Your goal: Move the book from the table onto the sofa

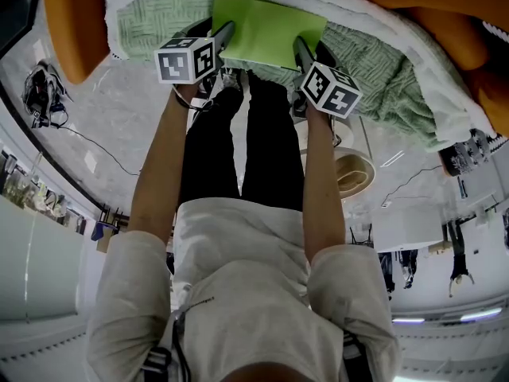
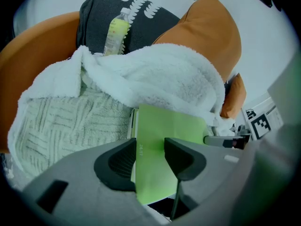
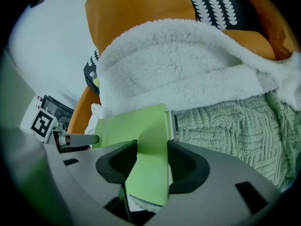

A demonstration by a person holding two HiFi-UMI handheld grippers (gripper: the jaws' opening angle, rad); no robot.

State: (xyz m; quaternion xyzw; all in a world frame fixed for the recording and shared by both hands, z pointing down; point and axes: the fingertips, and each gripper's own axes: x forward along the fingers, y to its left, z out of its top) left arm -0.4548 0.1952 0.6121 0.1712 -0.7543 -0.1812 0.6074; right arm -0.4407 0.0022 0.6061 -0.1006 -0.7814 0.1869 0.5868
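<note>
The green book (image 1: 266,30) lies flat on the green knit blanket (image 1: 374,66) on the orange sofa (image 1: 75,22), its far edge against the white fleece throw (image 2: 160,74). The left tool (image 2: 149,155) stands wide at the book's near left corner. The right tool (image 3: 153,160) is wide too, at the near right corner.
</note>
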